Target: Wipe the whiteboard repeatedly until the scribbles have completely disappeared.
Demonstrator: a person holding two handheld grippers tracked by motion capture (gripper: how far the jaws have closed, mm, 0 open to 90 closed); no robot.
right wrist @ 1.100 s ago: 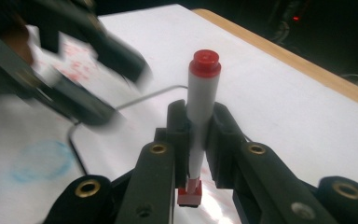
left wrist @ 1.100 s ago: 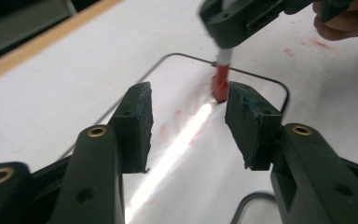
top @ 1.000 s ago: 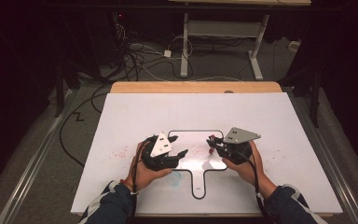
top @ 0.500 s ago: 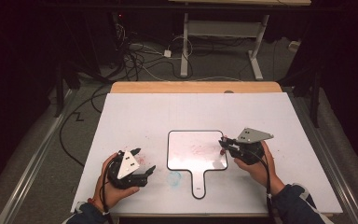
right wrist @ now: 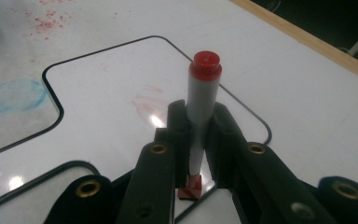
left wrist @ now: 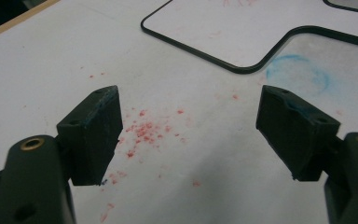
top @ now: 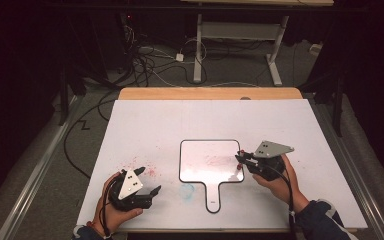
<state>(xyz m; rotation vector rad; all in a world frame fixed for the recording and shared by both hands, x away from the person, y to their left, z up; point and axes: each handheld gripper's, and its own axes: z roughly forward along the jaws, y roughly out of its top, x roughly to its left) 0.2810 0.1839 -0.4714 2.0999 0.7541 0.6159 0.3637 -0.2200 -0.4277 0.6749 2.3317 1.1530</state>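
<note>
A small paddle-shaped whiteboard (top: 207,161) with a black rim lies in the middle of the white table, its handle toward me. Faint red smears mark the whiteboard's face (right wrist: 121,93). My right gripper (top: 241,161) sits at the board's right edge, shut on a red-capped marker (right wrist: 201,100) that stands upright between the jaws. My left gripper (top: 152,192) rests open near the table's front left, nothing between its fingers (left wrist: 93,133). The whiteboard's rim (left wrist: 223,65) lies beyond them.
Red specks (left wrist: 144,130) dot the table (top: 145,125) by the left gripper, and a blue smudge (top: 186,190) sits beside the board's handle. A wooden edge (top: 210,93) borders the far side. Cables (top: 150,60) and desk legs stand on the floor beyond.
My left gripper has pulled away from the whiteboard to the front left of the table. The right gripper has stayed at the board's right edge with the marker.
</note>
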